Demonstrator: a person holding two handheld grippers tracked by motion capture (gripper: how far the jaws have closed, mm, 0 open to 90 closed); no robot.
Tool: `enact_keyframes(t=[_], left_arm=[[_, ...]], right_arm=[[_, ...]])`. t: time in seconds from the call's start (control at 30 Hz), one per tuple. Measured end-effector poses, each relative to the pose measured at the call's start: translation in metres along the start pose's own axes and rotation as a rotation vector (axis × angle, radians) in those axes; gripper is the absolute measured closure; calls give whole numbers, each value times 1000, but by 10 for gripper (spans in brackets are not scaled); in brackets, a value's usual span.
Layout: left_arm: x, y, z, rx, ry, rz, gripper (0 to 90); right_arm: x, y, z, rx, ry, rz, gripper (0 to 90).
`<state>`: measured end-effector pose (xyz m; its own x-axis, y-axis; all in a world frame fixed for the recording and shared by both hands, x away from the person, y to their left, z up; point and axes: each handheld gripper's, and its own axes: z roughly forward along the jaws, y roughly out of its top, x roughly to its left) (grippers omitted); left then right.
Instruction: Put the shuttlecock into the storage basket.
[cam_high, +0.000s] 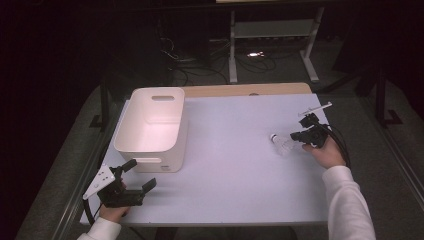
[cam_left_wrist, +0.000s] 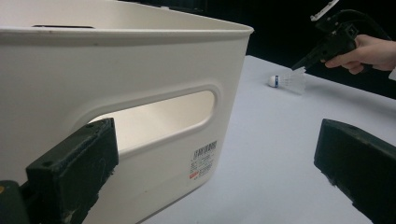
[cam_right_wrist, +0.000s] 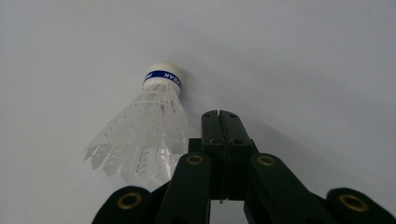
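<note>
Two grippers work over the white table (cam_high: 235, 165). The right gripper (cam_right_wrist: 219, 116) has its jaws pressed flat together with nothing between them, its tip just beside the skirt of a white shuttlecock (cam_right_wrist: 144, 135) lying on its side near the table's right edge. The left gripper (cam_high: 137, 175) holds wide, empty jaws near the front wall of a white bin (cam_high: 150, 125).

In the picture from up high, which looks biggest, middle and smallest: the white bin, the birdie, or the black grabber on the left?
1. White bin: biggest by far.
2. Left gripper: middle, though it sits nearest the camera, which makes it look a bit larger.
3. Shuttlecock: smallest, lying beside the shut right gripper.
</note>
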<state>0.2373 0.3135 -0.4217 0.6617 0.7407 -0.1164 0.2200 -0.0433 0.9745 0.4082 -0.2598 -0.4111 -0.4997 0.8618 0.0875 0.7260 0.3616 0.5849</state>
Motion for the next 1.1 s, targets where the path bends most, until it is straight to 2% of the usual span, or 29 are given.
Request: enact_keyframes(t=[0.03, 0.07, 0.1, 0.23, 0.4, 0.53, 0.57, 0.8, 1.1], left_arm=[[0, 0, 0, 0, 0, 0, 0], [0, 0, 0, 0, 0, 1, 0], [0, 0, 0, -3, -1, 1, 0], [0, 0, 0, -5, 0, -1, 0], [0, 0, 0, -1, 0, -1, 0], [0, 0, 0, 1, 1, -1, 0], [1, 0, 0, 12, 2, 9, 0], [0, 0, 0, -2, 0, -1, 0], [0, 0, 0, -2, 0, 1, 0]], right_arm=[[0, 0, 0, 0, 0, 0, 881], [2, 0, 0, 19, 16, 35, 882], [2, 0, 0, 22, 20, 39, 882], [4, -2, 2, 54, 48, 34, 883], [6, -5, 5, 61, 67, 38, 883], [10, -8, 10, 72, 89, 27, 883], [14, -8, 12, 73, 104, 19, 883], [22, -4, 15, 69, 119, 19, 883], [35, -2, 17, 76, 145, -16, 882]])
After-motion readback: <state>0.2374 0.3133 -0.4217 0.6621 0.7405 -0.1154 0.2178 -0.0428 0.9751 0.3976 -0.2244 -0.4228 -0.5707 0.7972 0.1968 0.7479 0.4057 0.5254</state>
